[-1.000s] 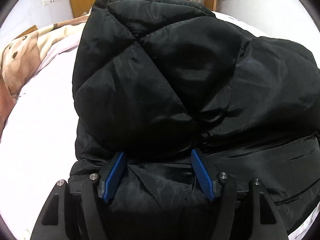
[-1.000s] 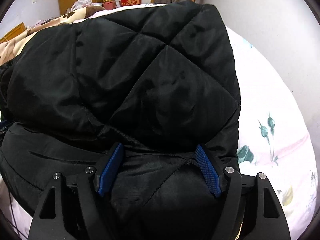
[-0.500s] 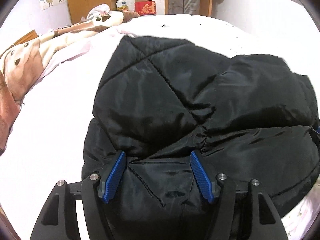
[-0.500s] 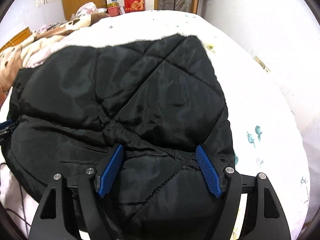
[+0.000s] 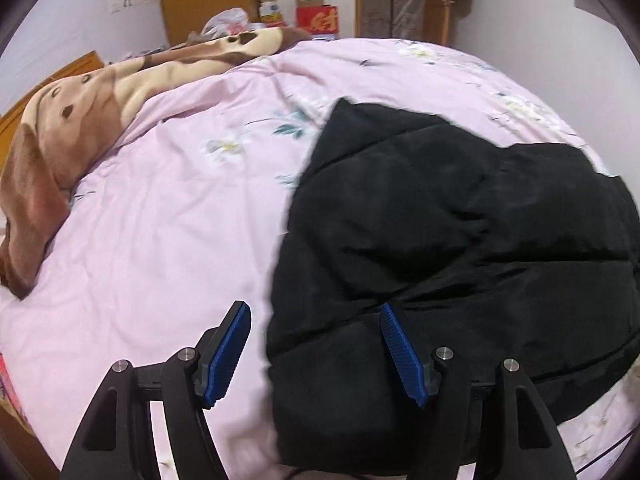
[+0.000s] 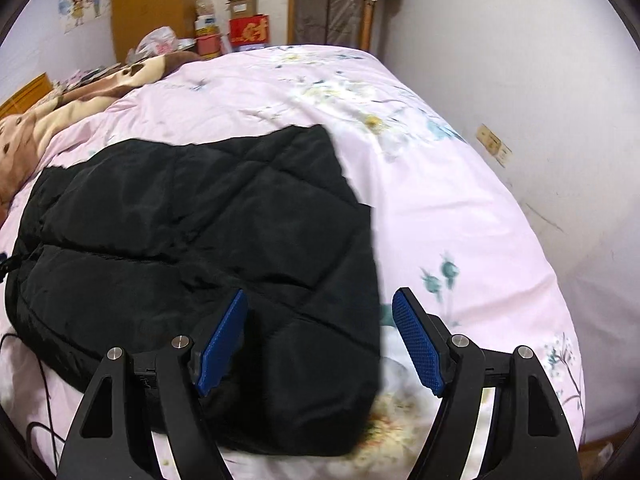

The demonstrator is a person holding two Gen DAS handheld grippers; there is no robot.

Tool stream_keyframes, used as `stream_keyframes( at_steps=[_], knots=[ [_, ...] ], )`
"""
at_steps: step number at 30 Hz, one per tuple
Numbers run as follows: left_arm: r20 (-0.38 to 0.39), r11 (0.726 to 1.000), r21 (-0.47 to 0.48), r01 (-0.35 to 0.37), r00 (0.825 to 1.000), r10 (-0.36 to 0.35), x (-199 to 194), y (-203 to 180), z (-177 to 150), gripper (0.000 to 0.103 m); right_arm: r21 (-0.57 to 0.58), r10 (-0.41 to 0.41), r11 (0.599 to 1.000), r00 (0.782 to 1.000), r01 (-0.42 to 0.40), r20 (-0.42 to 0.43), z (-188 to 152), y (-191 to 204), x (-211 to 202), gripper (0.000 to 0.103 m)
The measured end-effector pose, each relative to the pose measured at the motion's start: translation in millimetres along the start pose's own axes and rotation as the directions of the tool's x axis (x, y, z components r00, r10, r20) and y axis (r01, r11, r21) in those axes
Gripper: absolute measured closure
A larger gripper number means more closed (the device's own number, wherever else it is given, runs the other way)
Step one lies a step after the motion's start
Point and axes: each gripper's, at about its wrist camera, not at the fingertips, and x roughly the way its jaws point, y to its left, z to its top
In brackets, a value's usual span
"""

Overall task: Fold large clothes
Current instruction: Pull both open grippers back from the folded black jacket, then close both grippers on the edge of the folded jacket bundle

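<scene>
A black quilted jacket lies folded in a thick bundle on the pink flowered bed sheet. My left gripper hovers open above the bundle's near left edge, one blue pad over the sheet and the other over the jacket. The right wrist view shows the same jacket from its other side. There my right gripper hangs open above the near right edge, with its left pad over the fabric and its right pad over the sheet. Neither gripper presses on anything.
A brown and cream blanket is heaped along the bed's far left side. Boxes and bags stand behind the bed by wooden doors. A white wall runs close along the bed's right edge. A thin black cable crosses the near left sheet.
Both grippers rose and drew back from the jacket, which filled the views before. The left one now sits off its left edge, the right one off its right edge. The jaws kept their width.
</scene>
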Motion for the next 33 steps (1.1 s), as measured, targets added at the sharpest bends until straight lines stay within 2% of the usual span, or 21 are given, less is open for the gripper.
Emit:
stream_keyframes(
  at_steps=[1, 3, 5, 9, 11, 13, 17, 20, 22, 23, 26, 30, 31, 33],
  knots=[
    [-0.012, 1.0, -0.001, -0.003, 1.0, 0.003, 3.5, 7.6, 1.1, 0.036, 0.013, 0.004, 1.0, 1.0, -0.003, -0.009, -0.2, -3.6, 1.2, 0.028],
    [-0.022, 0.999, -0.008, 0.047, 0.999, -0.047, 10.0, 19.9, 1.0, 0.032, 0.042, 0.01, 0.999, 1.0, -0.008, -0.027, -0.6, -14.6, 4.3, 0.028],
    [-0.043, 0.997, -0.01, 0.075, 0.996, -0.075, 16.1, 22.9, 5.6, 0.022, 0.049, 0.021, 0.999, 0.999, -0.019, -0.048, -0.4, -22.5, 9.0, 0.028],
    [-0.079, 0.989, -0.034, 0.143, 0.986, -0.145, 25.5, 26.0, 6.4, 0.021, 0.065, 0.068, 0.996, 0.994, -0.062, -0.086, 3.4, -25.3, 24.6, 0.025],
    [-0.132, 0.976, -0.036, 0.215, 0.967, -0.218, 36.9, 23.6, 9.0, 0.015, 0.08, 0.109, 0.992, 0.988, -0.101, -0.106, 1.1, -29.6, 32.4, 0.025],
    [-0.167, 0.968, -0.044, 0.246, 0.954, -0.25, 46.5, 23.4, 11.4, 0.015, 0.104, 0.151, 0.985, 0.98, -0.138, -0.126, 1.8, -33.1, 41.7, 0.024],
    [-0.246, 0.945, -0.038, 0.325, 0.914, -0.324, 69.4, 16.2, 15.6, 0.007, 0.101, 0.217, 0.974, 0.963, -0.203, -0.161, 4.9, -34.2, 59.6, 0.023],
    [-0.273, 0.949, 0.011, 0.317, 0.913, -0.302, 82.1, 5.9, 16.4, 0.0, 0.127, 0.277, 0.958, 0.944, -0.258, -0.178, 6.6, -37.1, 72.8, 0.022],
    [-0.302, 0.943, 0.013, 0.332, 0.901, -0.312, 90.4, 0.8, 16.6, 0.0, 0.13, 0.309, 0.949, 0.931, -0.287, -0.196, 7.5, -35.6, 83.1, 0.018],
    [-0.321, 0.936, 0.0, 0.351, 0.887, -0.332, 96.1, -1.9, 16.0, 0.0, 0.133, 0.326, 0.943, 0.923, -0.304, -0.206, 7.7, -34.7, 88.2, 0.016],
    [-0.35, 0.928, -0.01, 0.371, 0.868, -0.351, 109.1, -8.0, 13.4, 0.0, 0.122, 0.361, 0.932, 0.906, -0.342, -0.222, 9.1, -27.7, 99.2, 0.01],
    [-0.364, 0.921, -0.038, 0.389, 0.852, -0.375, 117.9, -10.4, 11.9, 0.0, 0.106, 0.393, 0.919, 0.888, -0.379, -0.237, 12.4, -16.0, 108.4, 0.007],
    [-0.373, 0.915, -0.06, 0.398, 0.842, -0.391, 121.3, -9.6, 11.3, 0.0, 0.106, 0.404, 0.915, 0.882, -0.39, -0.242, 12.8, -14.7, 110.6, 0.007],
    [-0.378, 0.915, -0.068, 0.398, 0.839, -0.393, 122.7, -10.1, 11.7, 0.0, 0.127, 0.431, 0.903, 0.863, -0.412, -0.262, 13.1, -15.7, 118.0, 0.007]
  ],
)
